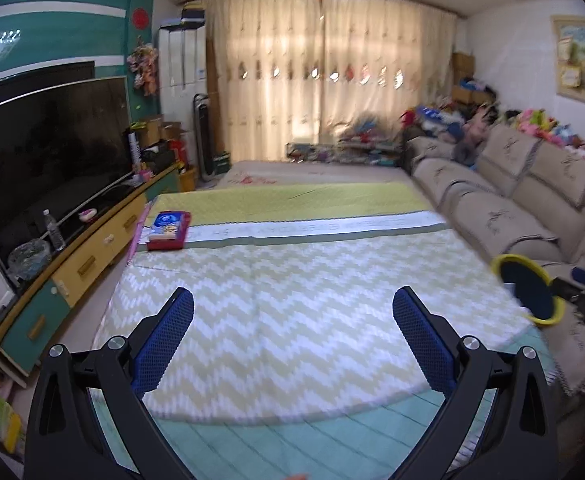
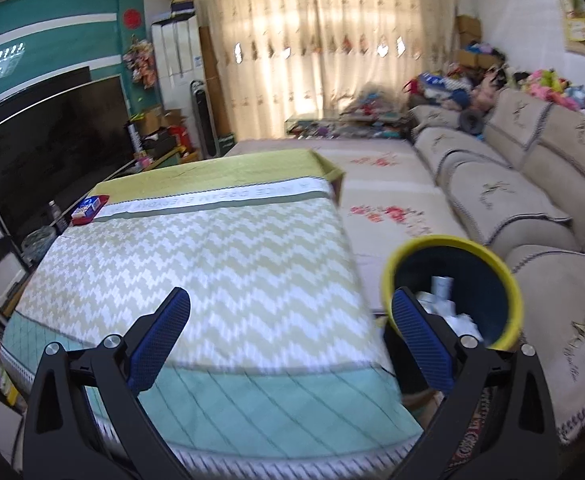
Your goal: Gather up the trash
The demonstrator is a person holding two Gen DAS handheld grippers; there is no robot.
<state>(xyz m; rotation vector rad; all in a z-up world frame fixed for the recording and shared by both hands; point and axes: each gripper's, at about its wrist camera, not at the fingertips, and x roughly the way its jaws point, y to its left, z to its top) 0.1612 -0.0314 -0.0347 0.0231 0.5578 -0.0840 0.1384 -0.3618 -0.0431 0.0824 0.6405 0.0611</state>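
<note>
Right wrist view: right tool (image 2: 290, 314) hangs spread and empty over the worktop (image 2: 196, 248); the bin (image 2: 496, 280), holding white trash (image 2: 444, 300), sits just beyond its right finger. Left tool (image 1: 292, 314) likewise gapes empty.

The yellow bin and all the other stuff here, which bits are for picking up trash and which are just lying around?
For the job:
yellow-rimmed trash bin
crumpled white paper inside it
left claw, open
right claw, open

Just lying about:
red tray with blue packet
water bottle
television
sofa
</note>
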